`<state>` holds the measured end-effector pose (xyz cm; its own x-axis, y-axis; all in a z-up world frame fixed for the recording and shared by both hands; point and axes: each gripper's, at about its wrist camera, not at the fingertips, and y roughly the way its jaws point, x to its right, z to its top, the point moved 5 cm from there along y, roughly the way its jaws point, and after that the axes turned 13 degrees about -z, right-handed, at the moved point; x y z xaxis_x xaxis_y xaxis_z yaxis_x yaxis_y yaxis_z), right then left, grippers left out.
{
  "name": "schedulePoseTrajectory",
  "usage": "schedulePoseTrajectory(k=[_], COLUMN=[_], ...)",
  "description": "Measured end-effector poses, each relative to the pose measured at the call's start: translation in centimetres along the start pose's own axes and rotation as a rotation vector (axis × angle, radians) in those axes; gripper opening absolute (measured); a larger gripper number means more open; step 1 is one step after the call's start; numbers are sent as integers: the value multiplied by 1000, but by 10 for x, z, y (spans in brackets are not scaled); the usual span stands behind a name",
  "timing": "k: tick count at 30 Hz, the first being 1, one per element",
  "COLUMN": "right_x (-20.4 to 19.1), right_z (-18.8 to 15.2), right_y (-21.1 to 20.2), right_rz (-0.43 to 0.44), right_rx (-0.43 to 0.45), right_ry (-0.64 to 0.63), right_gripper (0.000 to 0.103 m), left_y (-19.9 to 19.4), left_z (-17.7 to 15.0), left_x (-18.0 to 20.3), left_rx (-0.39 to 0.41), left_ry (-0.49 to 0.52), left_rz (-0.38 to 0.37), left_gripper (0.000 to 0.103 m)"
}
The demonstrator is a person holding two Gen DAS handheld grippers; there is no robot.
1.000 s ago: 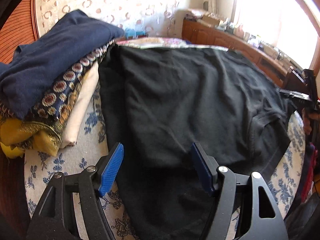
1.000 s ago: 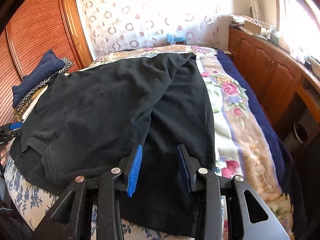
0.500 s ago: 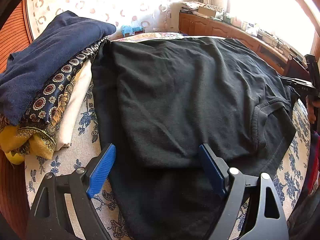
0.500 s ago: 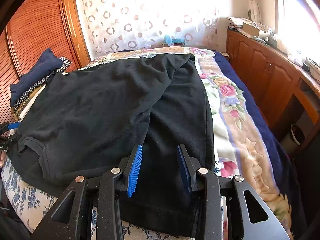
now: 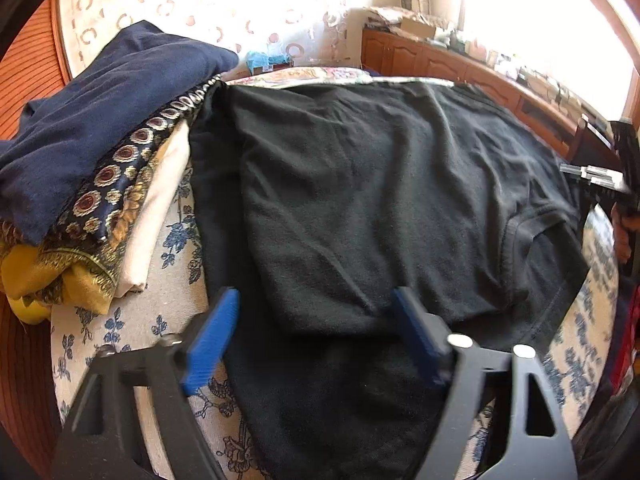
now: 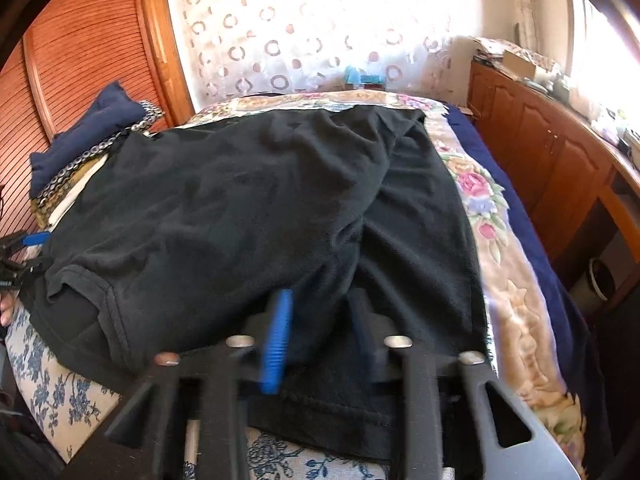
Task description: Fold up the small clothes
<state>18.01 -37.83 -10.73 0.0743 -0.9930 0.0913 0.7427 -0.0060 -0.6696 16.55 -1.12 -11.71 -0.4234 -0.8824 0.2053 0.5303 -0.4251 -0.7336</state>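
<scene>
A black T-shirt lies spread on the bed, both sides folded inward, collar toward the right in the left wrist view. It also shows in the right wrist view, collar at lower left. My left gripper is open and empty, jaws wide, just above the folded sleeve edge. My right gripper is open and empty, jaws at medium width, low over the shirt's other folded edge. The right gripper also shows at the far right of the left wrist view.
A stack of folded clothes, navy on top, sits left of the shirt against a wooden wardrobe. The bed has a blue-flowered sheet and a floral blanket. Wooden cabinets line the right side.
My left gripper has tilted and shifted slightly, staying wide open. My right gripper has moved forward and down toward the shirt's folded edge. The shirt has not moved.
</scene>
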Motion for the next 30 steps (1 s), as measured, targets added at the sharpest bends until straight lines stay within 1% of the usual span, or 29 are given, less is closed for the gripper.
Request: schedulePoseTrajectory(k=[1,2,3,4,6,7,10,13,14,15,17,18,19,21,26,30], right_x=[0,0,0,-1,-2,-3,-4,-3,-3,-3,-3,-3,-3,-2,8,20], right_z=[0,-1,-1,-1,-1,-2,-3,-3,-3,-3,-3,-3,-2,-1,7,18], right_y=[0,0,0,0,0,-1,-3,-3,-4,-4,-4,-5,-6,-12,-34,-62], right_rz=[-3,-3,-3,-4,-12,-15,-15,-6,-6,-7,-9,-11,-13,-13,-25,-25], right_rx=[1,1,3,4,6,8,12,11,12,12,14,19,28,62,150,217], right_ry=[-1,0,0,-2,-10,-14,-11,0,1,1,1,5,7,12,48,63], right_gripper=[21,21,21,21,21,21,21,21,21,21,18,11,8,5,4,4], left_y=[-4,-8,-11,-13,-14,-14,-10,-5,-5,-4,-5,-6,-8,-17,-48,-64], left_z=[1,3,4,4,6,7,7,4,3,2,1,2,3,9,25,32], left_x=[0,1,1,0,-7,-10,-17,-15,-13,-11,-6,-4,-2,1,12,22], left_rx=[19,44,57,61,64,65,45,26,22,19,20,28,36,74,163,201], left_ry=[-11,-20,-24,-25,-36,-48,-69,-57,-51,-46,-22,-16,-18,-28,-28,-13], left_rz=[-20,-48,-60,-53,-7,3,6,3,-3,-6,-2,-1,-5,-20,-42,-63], left_gripper=[66,58,54,49,46,46,43,31,24,21,9,7,6,5,5,5])
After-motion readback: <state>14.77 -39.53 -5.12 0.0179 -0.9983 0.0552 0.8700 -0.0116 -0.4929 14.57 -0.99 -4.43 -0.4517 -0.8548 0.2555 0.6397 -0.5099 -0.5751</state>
